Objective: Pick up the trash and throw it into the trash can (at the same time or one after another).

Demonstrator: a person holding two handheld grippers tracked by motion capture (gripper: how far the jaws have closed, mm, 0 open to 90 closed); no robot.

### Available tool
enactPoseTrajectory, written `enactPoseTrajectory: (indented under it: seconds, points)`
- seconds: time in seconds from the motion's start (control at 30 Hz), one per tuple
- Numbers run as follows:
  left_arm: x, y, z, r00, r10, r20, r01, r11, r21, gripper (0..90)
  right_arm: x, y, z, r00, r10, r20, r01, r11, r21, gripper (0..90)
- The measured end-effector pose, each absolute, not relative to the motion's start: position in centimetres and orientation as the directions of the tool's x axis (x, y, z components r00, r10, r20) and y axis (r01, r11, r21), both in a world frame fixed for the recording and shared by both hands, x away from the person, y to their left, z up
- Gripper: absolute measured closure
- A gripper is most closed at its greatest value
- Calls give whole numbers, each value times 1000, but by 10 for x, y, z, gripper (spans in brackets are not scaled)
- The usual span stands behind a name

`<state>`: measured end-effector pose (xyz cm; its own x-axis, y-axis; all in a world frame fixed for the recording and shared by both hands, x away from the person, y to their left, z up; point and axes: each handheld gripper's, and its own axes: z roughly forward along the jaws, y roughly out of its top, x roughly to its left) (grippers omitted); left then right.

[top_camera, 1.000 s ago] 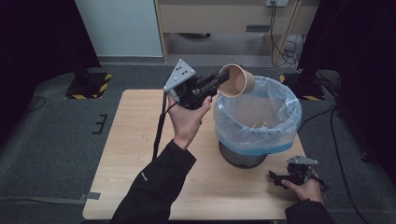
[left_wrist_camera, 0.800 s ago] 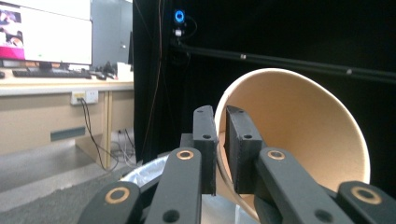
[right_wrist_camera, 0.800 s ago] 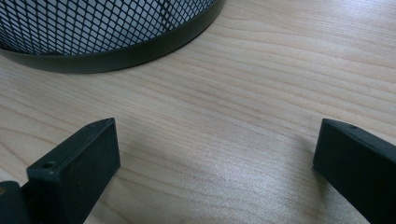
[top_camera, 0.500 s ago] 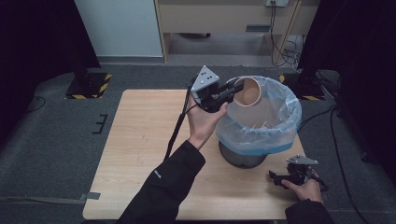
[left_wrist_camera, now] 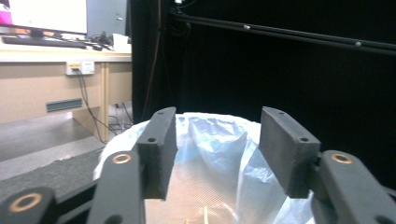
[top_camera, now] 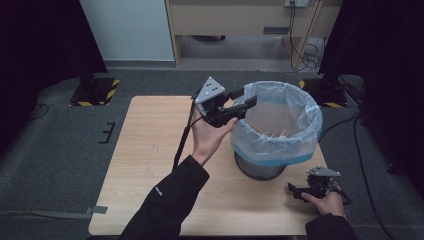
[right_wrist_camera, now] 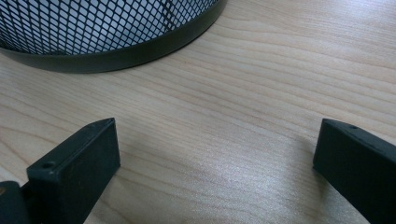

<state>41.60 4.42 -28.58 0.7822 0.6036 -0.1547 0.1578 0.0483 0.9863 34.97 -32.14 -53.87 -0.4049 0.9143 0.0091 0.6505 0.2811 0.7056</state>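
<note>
A black mesh bin [top_camera: 260,167] stands on the right half of the wooden bench [top_camera: 150,165], lined with a pale, translucent bag [top_camera: 300,107] whose edge is folded over the rim with a blue band. Down inside the bag, thin light sticks show, in the high view and between the jaws in the left gripper view; what else lies in there cannot be made out. The left tongs [top_camera: 245,102] are held in the air at the bin's left rim, jaws pointing level across the opening, the palm turned up beneath them and the dark-sleeved forearm stretched up from the near edge. Their jaws have just been opening and stand apart with nothing between them. The right tongs [top_camera: 296,189] rest low on the bench near the bin's foot, jaws spread wide over bare wood.
</note>
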Motion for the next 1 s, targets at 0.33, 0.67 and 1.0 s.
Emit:
enactPoseTrajectory:
  seconds: [0.33, 0.67, 1.0]
  points:
    - [389, 94, -310, 752, 652, -95, 155, -34, 987, 316, 350, -321, -539, -405, 914, 9, 650, 281, 706, 8]
    - [360, 145, -374, 702, 704, -110, 291, -142, 946, 248, 350, -321, -539, -405, 914, 9, 651, 282, 705, 8]
    - [341, 189, -461, 637, 760, -131, 493, -271, 827, 203, 350, -321, -539, -405, 914, 9, 651, 281, 705, 7]
